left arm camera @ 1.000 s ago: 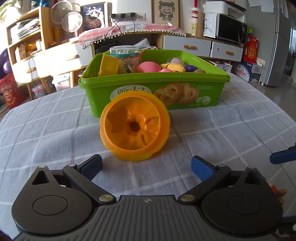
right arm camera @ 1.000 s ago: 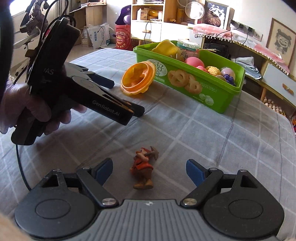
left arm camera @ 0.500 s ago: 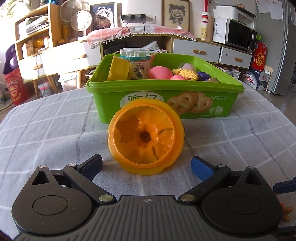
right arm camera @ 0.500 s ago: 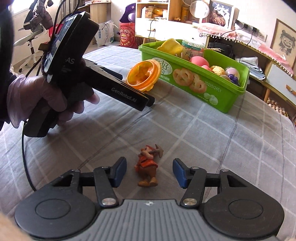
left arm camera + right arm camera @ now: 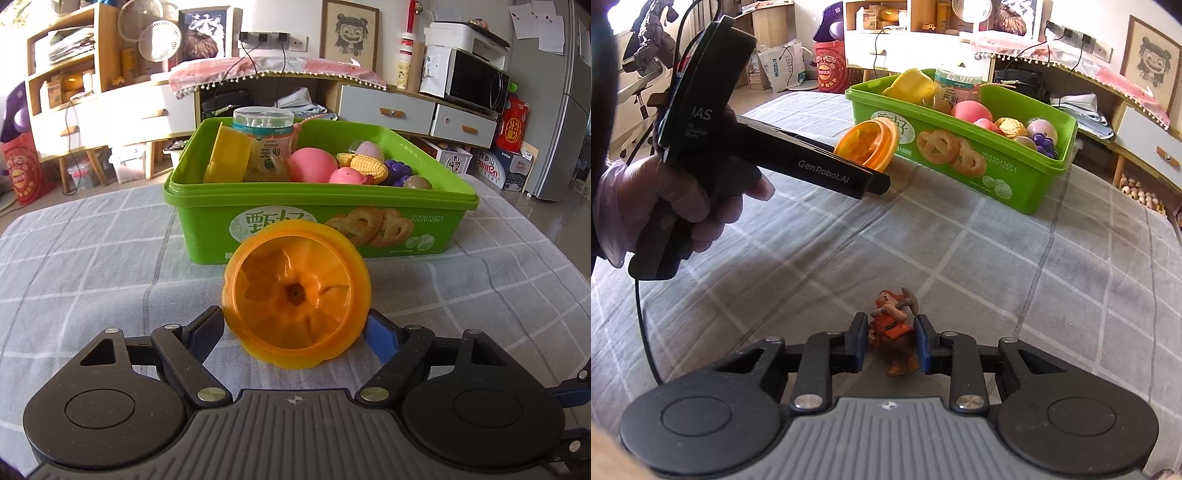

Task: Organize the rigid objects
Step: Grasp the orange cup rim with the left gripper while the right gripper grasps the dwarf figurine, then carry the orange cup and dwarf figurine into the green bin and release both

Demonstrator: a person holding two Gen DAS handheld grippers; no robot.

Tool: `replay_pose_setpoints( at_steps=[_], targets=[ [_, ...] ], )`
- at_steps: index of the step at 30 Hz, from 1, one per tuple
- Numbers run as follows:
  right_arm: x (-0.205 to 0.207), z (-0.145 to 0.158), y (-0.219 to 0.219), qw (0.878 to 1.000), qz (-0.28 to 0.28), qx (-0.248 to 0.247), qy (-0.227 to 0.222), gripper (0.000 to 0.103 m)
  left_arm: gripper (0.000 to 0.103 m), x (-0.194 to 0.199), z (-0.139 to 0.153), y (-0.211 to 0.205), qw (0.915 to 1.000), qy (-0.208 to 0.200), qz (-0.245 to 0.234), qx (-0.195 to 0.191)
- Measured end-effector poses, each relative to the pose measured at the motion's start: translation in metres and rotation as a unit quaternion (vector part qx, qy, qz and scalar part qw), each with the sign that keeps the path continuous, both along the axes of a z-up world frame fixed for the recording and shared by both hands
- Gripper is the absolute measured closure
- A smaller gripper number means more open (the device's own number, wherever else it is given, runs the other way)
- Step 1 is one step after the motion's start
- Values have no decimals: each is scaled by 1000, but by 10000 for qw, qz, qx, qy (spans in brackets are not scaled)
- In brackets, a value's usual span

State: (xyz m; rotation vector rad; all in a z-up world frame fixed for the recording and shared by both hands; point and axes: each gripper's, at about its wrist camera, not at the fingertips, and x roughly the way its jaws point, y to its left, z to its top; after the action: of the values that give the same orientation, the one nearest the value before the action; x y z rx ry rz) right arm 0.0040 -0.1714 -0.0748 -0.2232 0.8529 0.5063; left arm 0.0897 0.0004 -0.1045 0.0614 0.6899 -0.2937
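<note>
An orange pumpkin-shaped cup (image 5: 297,295) lies on its side on the checked cloth, mouth toward me, just in front of the green bin (image 5: 321,229). My left gripper (image 5: 295,334) has its jaws closed against both sides of the cup. In the right wrist view the cup (image 5: 868,142) and the bin (image 5: 964,155) sit at the back. My right gripper (image 5: 891,341) is shut on a small dwarf figurine (image 5: 892,326) with a pickaxe, standing on the cloth.
The bin holds a yellow cup (image 5: 227,157), a cotton-swab jar (image 5: 264,142), a pink ball (image 5: 310,164), toy corn and grapes. The left gripper's handle and gloved hand (image 5: 679,195) fill the left of the right wrist view. Furniture stands beyond the table.
My left gripper moved forward and its jaws closed onto the orange cup. My right gripper closed from wide open onto the figurine.
</note>
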Motion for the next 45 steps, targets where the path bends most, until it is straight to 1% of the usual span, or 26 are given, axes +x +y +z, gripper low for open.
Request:
replay_pose_setpoints(
  at_steps=[4,9,13,15,17,19,24,27,30,32,34,37,41,45],
  targets=[
    [10,3,-6,9996,-263,49,44,102,23,-1,4,3,9999,39,23,-98],
    [28,7,-20,9970,-693,319,152,102,23,-3,10,2,9998,73,-4,-188],
    [46,7,-35,9915,-1123,576,327,102,24,-1,13,-1,9995,268,16,-172],
    [53,8,-41,9882,-1306,679,433,102,24,-2,15,-1,9991,350,22,-222],
    [60,10,-50,9831,-1544,825,530,102,24,-3,18,0,9988,419,19,-245],
    [65,14,-58,9776,-1758,991,606,102,27,-4,21,0,9984,505,15,-250],
    [77,18,-72,9619,-2176,1381,907,102,27,-5,27,-1,9977,626,-27,-252],
    [84,17,-77,9499,-2395,1651,1145,102,27,-4,29,2,9965,781,29,-287],
    [90,18,-84,9360,-2602,1950,1348,102,27,-6,35,7,9948,893,152,-468],
    [94,21,-87,9292,-2677,2139,1381,102,27,-8,40,9,9947,879,150,-509],
    [98,24,-90,9237,-2712,2362,1323,102,27,-9,46,10,9950,842,136,-513],
    [105,32,-91,9155,-2700,2708,1247,102,27,-9,54,11,9941,852,97,-666],
    [112,39,-85,9131,-2654,2880,1137,102,27,-8,62,12,9930,848,98,-822],
    [118,38,-80,9055,-2670,3064,1219,102,27,-6,69,11,9921,838,133,-921]
  ],
)
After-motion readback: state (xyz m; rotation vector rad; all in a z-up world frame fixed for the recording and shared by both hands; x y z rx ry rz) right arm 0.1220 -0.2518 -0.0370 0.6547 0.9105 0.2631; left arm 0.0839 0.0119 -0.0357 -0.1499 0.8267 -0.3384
